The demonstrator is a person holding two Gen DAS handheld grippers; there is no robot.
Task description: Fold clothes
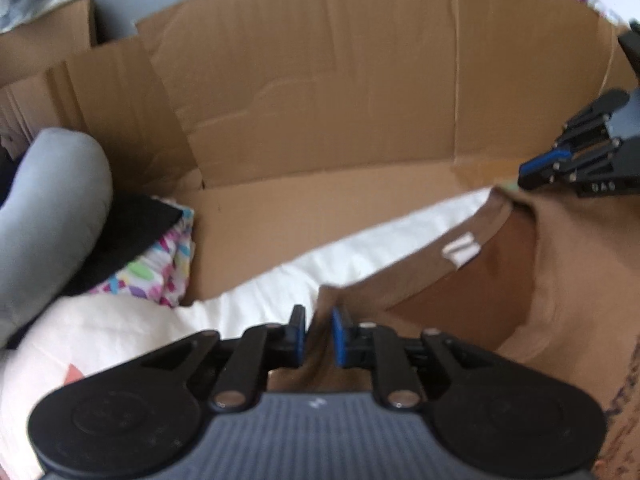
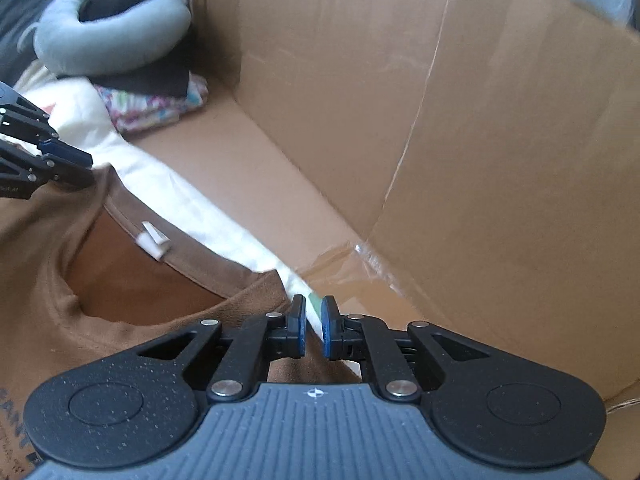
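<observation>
Shirt: a brown T-shirt (image 1: 560,264) lies on a white sheet (image 1: 304,272), collar toward the cardboard box (image 1: 360,92), white label (image 1: 460,250) inside the collar.
Left gripper (image 1: 318,334): jaws closed on a fold of the shirt's shoulder.
Right gripper (image 2: 313,328): jaws nearly closed at the other shoulder edge; I cannot tell if they pinch the cloth.
Far corner of the sheet: folded clothes (image 2: 156,108) under a grey neck pillow (image 2: 116,40).
</observation>
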